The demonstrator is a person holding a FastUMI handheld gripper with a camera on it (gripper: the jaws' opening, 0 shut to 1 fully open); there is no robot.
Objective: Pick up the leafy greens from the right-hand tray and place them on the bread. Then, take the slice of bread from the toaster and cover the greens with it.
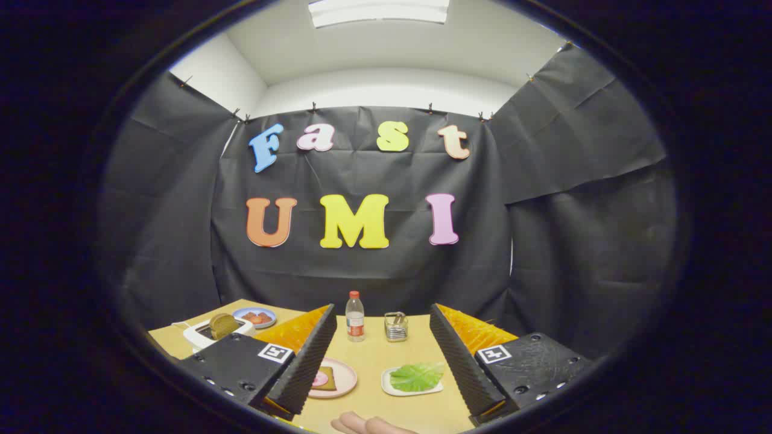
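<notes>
A crinkled green lettuce leaf (417, 376) is seen lying untouched on a small white rectangular tray (389, 386), between the spread fingers and toward the right one. At nine o'clock from it, a brown bread slice (326, 378) is left uncovered on a round pink plate (345, 378). A second toasted slice (222, 325) is seen standing in the white toaster (199, 337), at ten o'clock. The gripper (380, 361) is held wide open, empty. Neither step is judged begun. A clear plastic bottle (354, 316) is seen beyond.
</notes>
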